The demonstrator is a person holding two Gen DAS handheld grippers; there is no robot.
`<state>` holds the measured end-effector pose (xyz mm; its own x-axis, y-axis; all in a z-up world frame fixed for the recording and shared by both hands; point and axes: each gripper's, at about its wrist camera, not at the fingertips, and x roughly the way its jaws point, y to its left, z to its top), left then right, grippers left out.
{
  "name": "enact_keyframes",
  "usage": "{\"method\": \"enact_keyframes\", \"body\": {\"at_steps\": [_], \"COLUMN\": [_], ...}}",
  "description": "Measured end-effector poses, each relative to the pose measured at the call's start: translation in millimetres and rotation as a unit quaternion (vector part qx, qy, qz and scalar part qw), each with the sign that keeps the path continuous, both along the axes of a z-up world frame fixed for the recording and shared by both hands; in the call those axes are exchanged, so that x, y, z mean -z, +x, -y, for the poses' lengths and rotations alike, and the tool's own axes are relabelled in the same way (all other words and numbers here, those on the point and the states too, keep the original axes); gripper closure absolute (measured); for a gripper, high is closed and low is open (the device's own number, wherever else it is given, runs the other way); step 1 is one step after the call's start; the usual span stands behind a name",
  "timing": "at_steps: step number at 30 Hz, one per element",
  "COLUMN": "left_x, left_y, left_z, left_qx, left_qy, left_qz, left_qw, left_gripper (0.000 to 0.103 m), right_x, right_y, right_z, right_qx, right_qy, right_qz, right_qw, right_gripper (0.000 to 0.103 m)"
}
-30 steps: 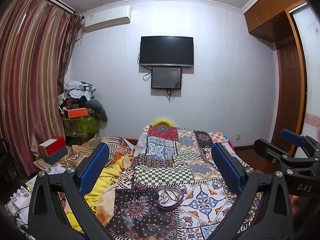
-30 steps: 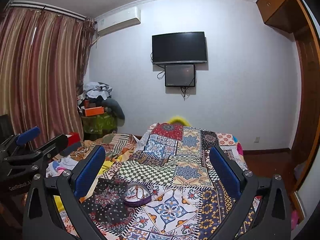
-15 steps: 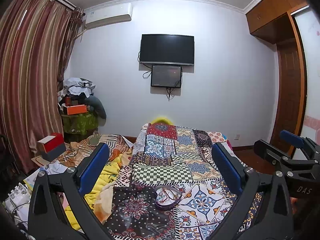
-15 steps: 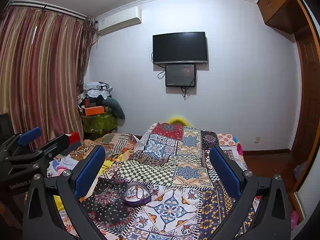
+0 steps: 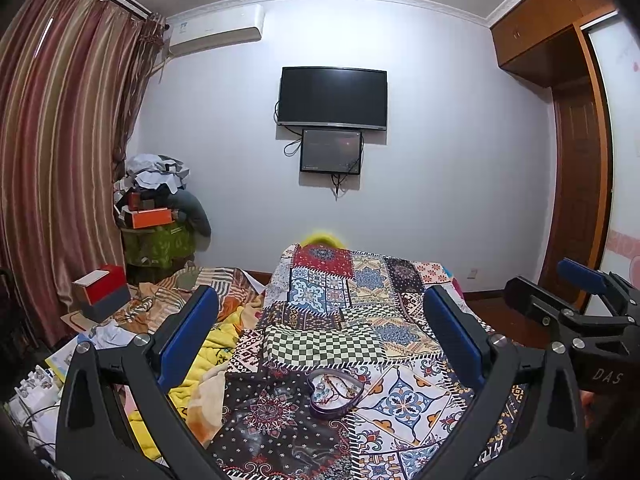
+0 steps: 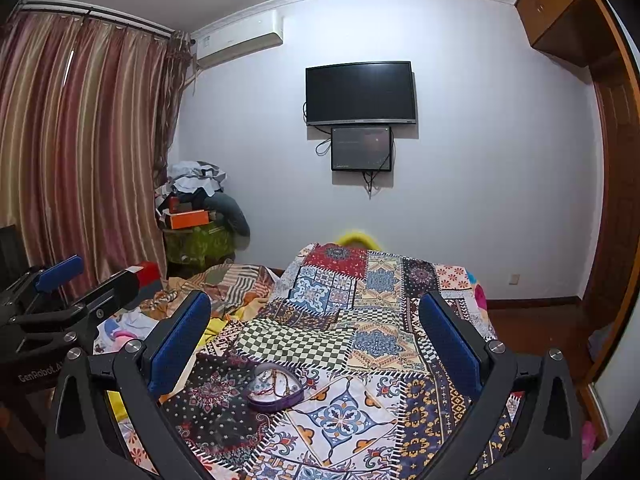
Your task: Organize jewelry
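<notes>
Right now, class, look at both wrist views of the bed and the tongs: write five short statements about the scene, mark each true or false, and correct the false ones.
1. The heart-shaped tray lies on the patchwork quilt. True.
2. The left tongs are shut on the tray. False: they are open, holding nothing, with the tray seen between their fingers.
3. The tray holds jewelry. True.
4. The television is switched on and showing a picture. False: its screen is dark.
5. The right tongs are shut. False: their blue-padded fingers stand wide apart, gripping nothing.
</notes>
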<state>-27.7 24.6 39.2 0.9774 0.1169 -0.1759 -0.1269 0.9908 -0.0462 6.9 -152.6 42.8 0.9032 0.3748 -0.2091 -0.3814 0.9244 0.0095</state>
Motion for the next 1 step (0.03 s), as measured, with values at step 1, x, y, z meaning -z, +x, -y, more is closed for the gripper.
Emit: {"method": "enact_keyframes", "body": {"at_steps": [1], "left_x": [0.3], "left_y": [0.2], "left_z": [-0.6], "left_qx": [-0.001], "left_qy": [0.0], "left_qz": [0.0], "left_qw": [1.0], "left_gripper": [0.0], "right_x": [0.0], "right_y": [0.0], "right_z": [-0.2], "right_qx": [0.0], "right_qy": [0.0], "right_qz": [0.0], "right_qw": [1.0], "right_gripper": [0.0]}}
